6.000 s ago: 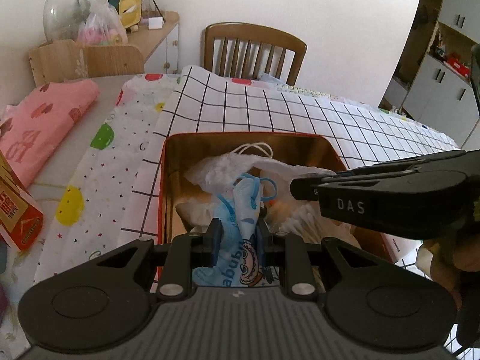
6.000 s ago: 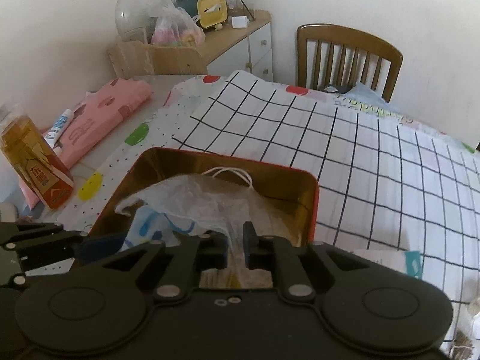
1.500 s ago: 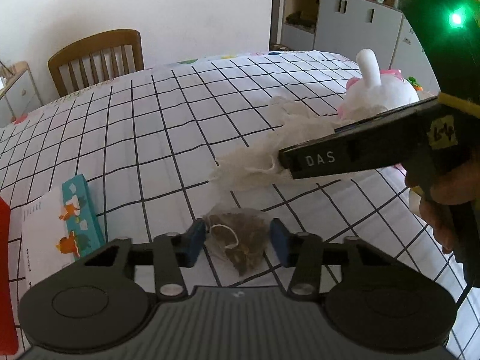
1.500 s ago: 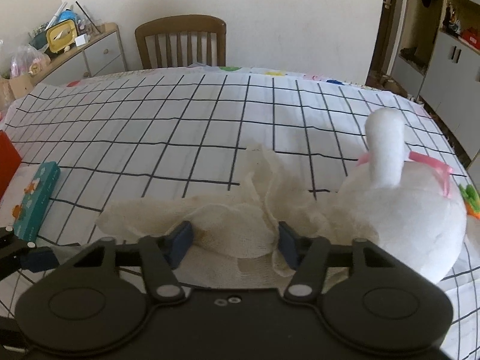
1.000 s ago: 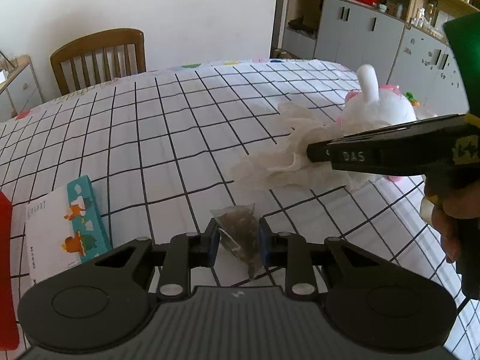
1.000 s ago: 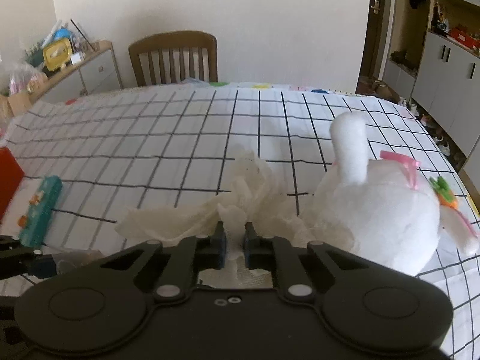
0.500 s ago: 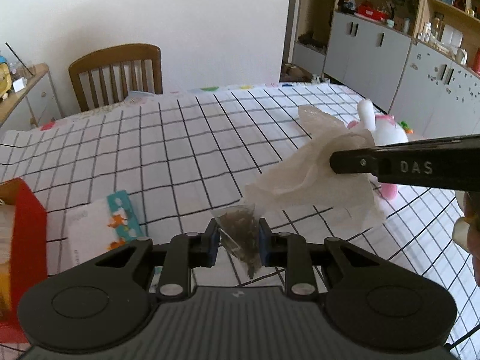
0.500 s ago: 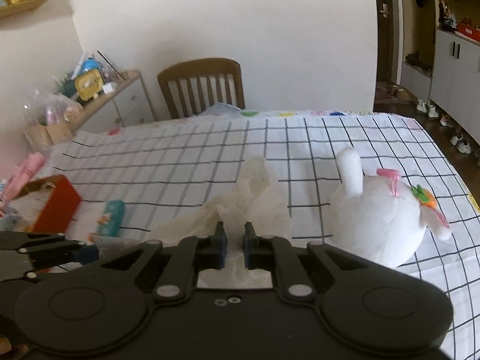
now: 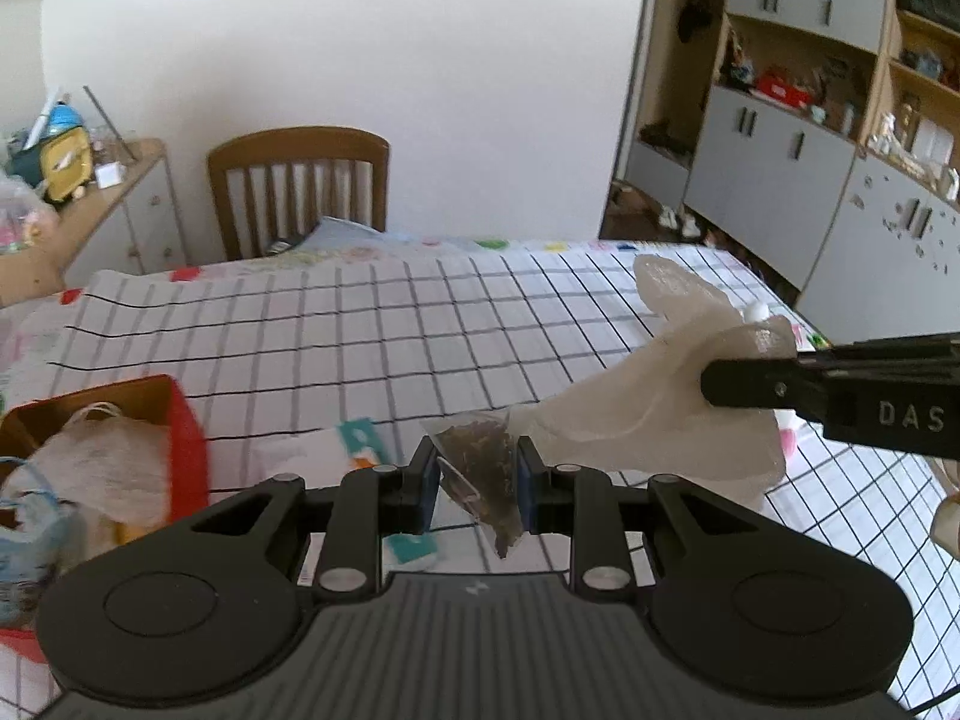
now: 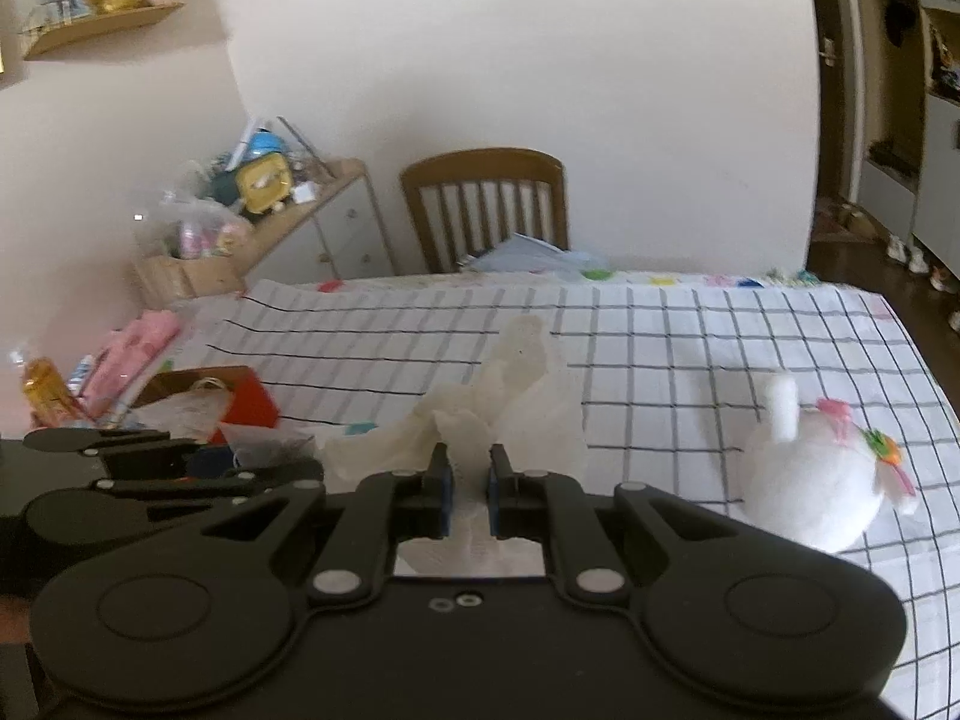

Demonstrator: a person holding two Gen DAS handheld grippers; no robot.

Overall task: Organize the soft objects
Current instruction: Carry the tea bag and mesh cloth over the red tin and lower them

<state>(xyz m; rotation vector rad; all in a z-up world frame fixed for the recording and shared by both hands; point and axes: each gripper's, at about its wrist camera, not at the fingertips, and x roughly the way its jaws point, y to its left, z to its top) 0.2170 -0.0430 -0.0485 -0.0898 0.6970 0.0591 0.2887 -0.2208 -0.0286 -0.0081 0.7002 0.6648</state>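
Left-wrist view: the left gripper (image 9: 473, 480) pinches a tea bag (image 9: 483, 471) held above the checked cloth, and the red box (image 9: 180, 438) already holds soft items. Right-wrist view: the right gripper (image 10: 470, 489), nearly closed, clamps a white cloth (image 10: 516, 408); the plush toy (image 10: 816, 480) lies on the table, not yet boxed.

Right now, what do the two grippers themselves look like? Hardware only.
Both are matte black plastic. The left gripper and right gripper have blue finger pads, silver pivot screws and round side discs. The right one's side, seen from the left wrist, bears white "DAS" lettering.
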